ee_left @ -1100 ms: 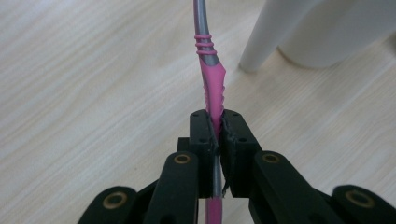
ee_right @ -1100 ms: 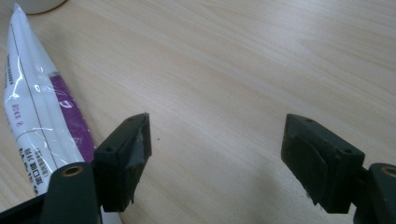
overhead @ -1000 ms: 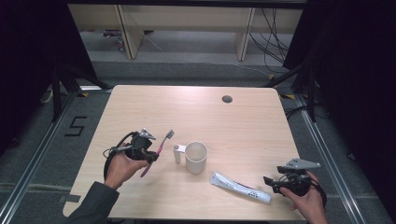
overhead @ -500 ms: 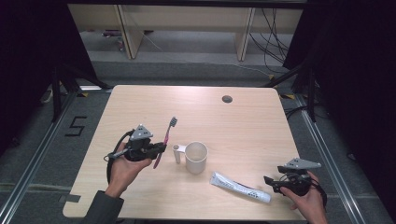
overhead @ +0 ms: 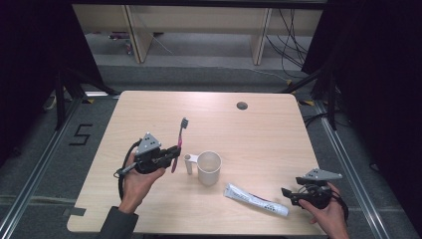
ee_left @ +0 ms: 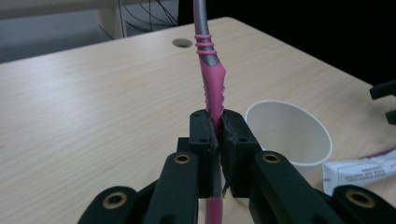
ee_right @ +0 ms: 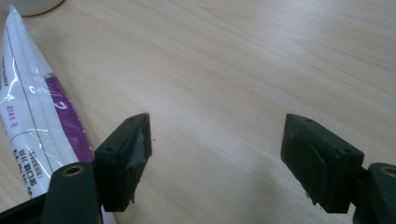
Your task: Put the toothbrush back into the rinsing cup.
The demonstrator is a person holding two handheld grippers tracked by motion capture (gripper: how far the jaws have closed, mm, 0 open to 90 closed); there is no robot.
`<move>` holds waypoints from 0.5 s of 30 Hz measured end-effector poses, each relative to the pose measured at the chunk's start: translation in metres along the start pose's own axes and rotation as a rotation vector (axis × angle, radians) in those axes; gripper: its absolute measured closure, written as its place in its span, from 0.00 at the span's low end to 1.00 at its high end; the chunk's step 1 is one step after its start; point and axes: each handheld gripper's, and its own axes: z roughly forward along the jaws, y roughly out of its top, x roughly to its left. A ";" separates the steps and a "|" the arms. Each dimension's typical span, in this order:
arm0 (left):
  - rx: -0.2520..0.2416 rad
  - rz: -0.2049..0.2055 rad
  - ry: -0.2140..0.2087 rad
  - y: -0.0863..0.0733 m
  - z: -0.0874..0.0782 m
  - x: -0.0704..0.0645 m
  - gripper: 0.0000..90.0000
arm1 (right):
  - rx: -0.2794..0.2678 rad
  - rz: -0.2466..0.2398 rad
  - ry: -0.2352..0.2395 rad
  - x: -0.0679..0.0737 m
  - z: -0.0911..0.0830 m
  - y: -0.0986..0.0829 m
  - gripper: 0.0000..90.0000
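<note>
My left gripper (overhead: 172, 153) is shut on a pink and grey toothbrush (overhead: 179, 141), held above the table left of a white paper cup (overhead: 209, 168). The brush stands nearly upright, bristle head up and away. In the left gripper view the pink handle (ee_left: 213, 95) is pinched between the jaws (ee_left: 215, 140), with the cup (ee_left: 289, 133) just to the right. A white and purple toothpaste tube (overhead: 255, 199) lies flat right of the cup. My right gripper (overhead: 289, 193) is open near the tube's right end; in its own view the tube (ee_right: 35, 116) lies beside the left jaw.
A wooden table (overhead: 278, 139) with a small round hole (overhead: 242, 105) near its far edge. A cup handle (overhead: 188, 164) sticks out to the left, toward the left gripper. Dark frame posts and cables stand beyond the table.
The left gripper has lifted and tipped the toothbrush from slanted to nearly upright, moving slightly toward the cup. The right gripper has stayed by the tube.
</note>
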 end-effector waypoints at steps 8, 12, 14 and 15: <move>-0.105 0.005 0.009 0.007 -0.003 -0.007 0.93 | -0.003 0.000 -0.002 0.000 0.000 0.000 0.28; -0.141 -0.012 0.002 0.010 -0.002 -0.008 0.93 | -0.003 -0.001 -0.007 0.000 0.000 0.000 0.28; -0.152 -0.015 -0.007 0.012 -0.001 -0.009 0.93 | -0.001 0.000 0.001 0.000 0.000 0.000 0.28; -0.161 -0.015 -0.007 0.014 -0.001 -0.009 0.93 | -0.002 -0.001 -0.001 0.000 0.000 0.000 0.28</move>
